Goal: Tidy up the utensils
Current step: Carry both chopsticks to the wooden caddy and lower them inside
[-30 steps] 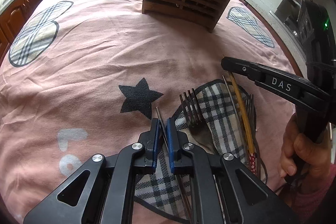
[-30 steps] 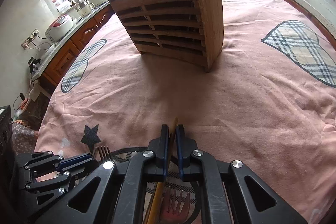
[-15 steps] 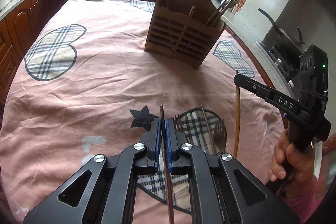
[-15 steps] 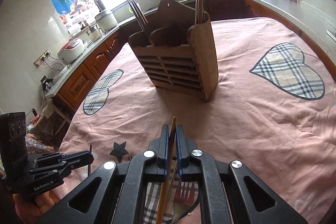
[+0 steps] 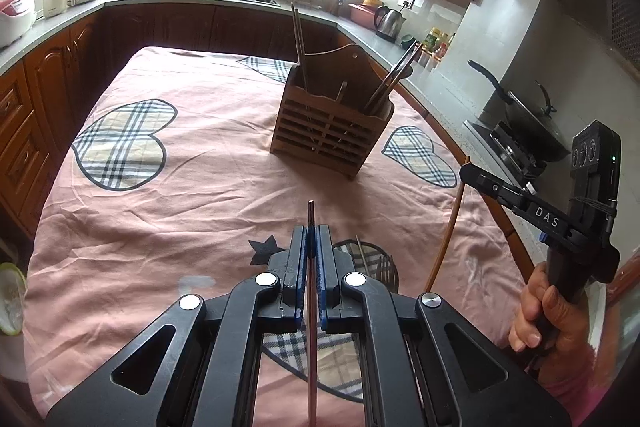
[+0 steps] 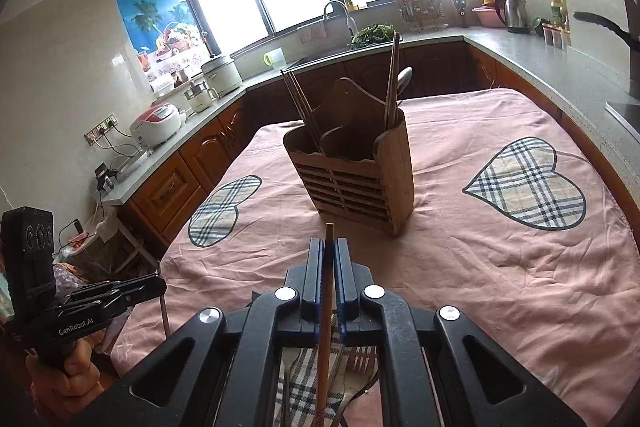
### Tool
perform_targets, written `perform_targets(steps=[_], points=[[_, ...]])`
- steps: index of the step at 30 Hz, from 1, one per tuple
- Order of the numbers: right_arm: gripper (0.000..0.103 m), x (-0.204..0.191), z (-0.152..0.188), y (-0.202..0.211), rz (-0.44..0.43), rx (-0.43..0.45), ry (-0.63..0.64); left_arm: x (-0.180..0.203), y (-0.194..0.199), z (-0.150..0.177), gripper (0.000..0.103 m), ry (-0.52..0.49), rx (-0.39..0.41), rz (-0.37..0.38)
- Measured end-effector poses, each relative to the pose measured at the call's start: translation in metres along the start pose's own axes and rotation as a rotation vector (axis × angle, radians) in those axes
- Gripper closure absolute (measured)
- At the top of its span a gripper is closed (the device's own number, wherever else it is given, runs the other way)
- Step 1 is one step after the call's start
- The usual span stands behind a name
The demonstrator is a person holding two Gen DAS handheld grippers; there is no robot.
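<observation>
The right gripper [image 6: 329, 263] was clamped on a wooden chopstick [image 6: 326, 327], whose tip stuck out just past the blue pads [image 6: 317, 267]. Beyond it, on the pink cloth [image 6: 460, 267] over the worktop, a slatted wooden holder [image 6: 356, 183] stood upright. Dark chopsticks [image 6: 300, 103] leaned out of its left compartment, and a lighter pair [image 6: 392, 79] with a spoon [image 6: 404, 79] rose from its right. Under the gripper, forks [image 6: 362, 357] lay on a plaid patch [image 6: 304, 379]. At lower left the left gripper [image 6: 158, 287], in a hand [image 6: 68, 371], pinched a thin dark chopstick [image 6: 163, 315] that hung roughly upright. A plaid heart [image 6: 528, 183] lay on the cloth to the right.
</observation>
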State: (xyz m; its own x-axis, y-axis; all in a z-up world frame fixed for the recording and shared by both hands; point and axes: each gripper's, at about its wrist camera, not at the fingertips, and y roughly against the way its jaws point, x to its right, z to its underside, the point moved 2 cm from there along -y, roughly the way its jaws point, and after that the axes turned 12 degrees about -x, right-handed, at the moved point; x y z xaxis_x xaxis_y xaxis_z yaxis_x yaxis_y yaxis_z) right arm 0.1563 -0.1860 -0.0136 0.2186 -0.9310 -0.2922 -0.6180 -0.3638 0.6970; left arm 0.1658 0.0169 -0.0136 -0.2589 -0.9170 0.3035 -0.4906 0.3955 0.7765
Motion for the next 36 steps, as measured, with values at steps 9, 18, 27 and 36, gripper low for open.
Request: perform_targets(steps=[9, 18, 27, 36], points=[[0.098, -0.011, -0.003, 0.027, 0.004, 0.074, 0.026, -0.001, 0.03, -0.001, 0.1, 0.02, 0.093, 0.02], [0.098, -0.015, -0.006, 0.036, 0.0, 0.115, 0.029, -0.003, 0.049, -0.008, 0.1, 0.035, 0.198, 0.021], [0.098, -0.014, -0.013, 0.044, 0.009, 0.157, 0.024, 0.002, 0.054, -0.024, 0.099, 0.029, 0.25, 0.033], [0.098, -0.011, -0.037, 0.051, 0.019, 0.215, 0.017, 0.008, 0.063, -0.059, 0.099, 0.013, 0.33, 0.033]])
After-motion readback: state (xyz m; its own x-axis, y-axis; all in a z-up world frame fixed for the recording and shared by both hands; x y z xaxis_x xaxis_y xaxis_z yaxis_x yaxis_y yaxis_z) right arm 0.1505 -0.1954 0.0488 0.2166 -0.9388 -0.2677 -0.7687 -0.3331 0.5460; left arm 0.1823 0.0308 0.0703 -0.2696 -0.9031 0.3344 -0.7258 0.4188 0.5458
